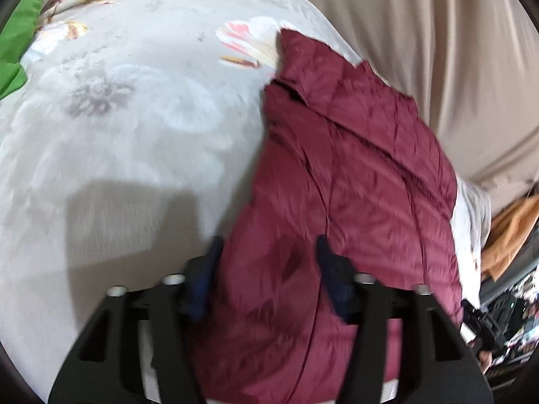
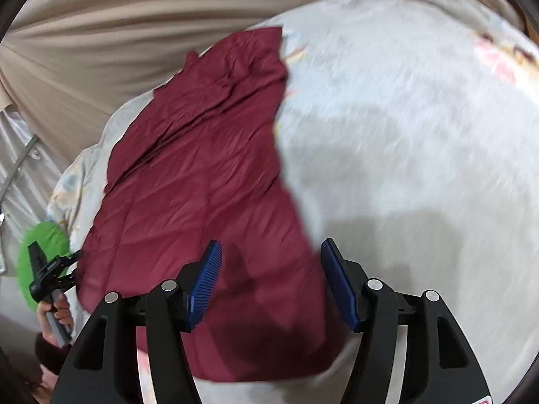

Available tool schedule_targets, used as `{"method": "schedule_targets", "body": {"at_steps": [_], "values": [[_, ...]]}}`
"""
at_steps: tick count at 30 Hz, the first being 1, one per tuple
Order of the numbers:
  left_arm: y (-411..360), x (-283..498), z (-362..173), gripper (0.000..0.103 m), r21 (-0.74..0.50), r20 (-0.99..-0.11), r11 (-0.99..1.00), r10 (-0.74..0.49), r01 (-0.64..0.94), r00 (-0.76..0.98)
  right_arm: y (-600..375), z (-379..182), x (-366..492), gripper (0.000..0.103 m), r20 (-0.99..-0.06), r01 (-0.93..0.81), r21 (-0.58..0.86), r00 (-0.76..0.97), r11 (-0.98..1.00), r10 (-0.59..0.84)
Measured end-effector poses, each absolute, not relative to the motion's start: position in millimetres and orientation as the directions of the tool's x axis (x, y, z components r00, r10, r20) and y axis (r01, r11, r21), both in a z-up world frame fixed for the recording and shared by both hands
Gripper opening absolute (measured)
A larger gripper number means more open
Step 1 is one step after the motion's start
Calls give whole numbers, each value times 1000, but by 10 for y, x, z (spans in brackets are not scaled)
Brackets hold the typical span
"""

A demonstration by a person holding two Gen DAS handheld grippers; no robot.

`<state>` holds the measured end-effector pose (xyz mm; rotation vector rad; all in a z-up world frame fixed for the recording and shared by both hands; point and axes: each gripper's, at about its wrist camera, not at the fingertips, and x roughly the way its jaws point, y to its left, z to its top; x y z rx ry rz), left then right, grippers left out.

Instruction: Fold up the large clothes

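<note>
Lying on floral bedsheet, maroon jacket beneath both wide-spread hand-held grippers, left and right.

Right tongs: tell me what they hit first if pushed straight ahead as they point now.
Most likely the maroon jacket: the open right tongs straddle its near edge, which lies on the floral bedspread. Motion blur leaves the gap unclear.
</note>
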<state>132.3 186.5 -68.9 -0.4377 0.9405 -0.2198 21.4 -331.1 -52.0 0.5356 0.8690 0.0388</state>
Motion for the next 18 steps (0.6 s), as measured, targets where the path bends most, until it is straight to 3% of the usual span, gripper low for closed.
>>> {"method": "schedule_targets", "body": {"at_steps": [1, 3, 4, 11, 15, 18], "values": [[1863, 1315, -697, 21, -448, -735, 894, -366, -2, 571, -3240, -517, 224, 48, -732, 184, 418, 648, 890, 210], [1877, 1231, -666, 11, -481, -720, 877, -407, 19, 562, -3179, -477, 183, 20, -735, 169, 397, 647, 902, 202], [1891, 1180, -638, 9, -493, -712, 870, -419, 23, 563, -3172, -435, 136, 13, -724, 162, 405, 658, 900, 207], [1892, 481, -263, 7, -456, -717, 882, -444, 120, 537, -3012, -51, -599, 6, -694, 97, 372, 690, 923, 207], [2116, -65, -241, 10, -447, -762, 887, -445, 115, 470, -2913, -173, -1209, 8, -775, 63, 376, 568, 925, 277], [2368, -290, -181, 14, -446, -766, 894, -398, 27, 505, -2855, -295, -1406, 15, -841, 72, 327, 476, 942, 255]]}}
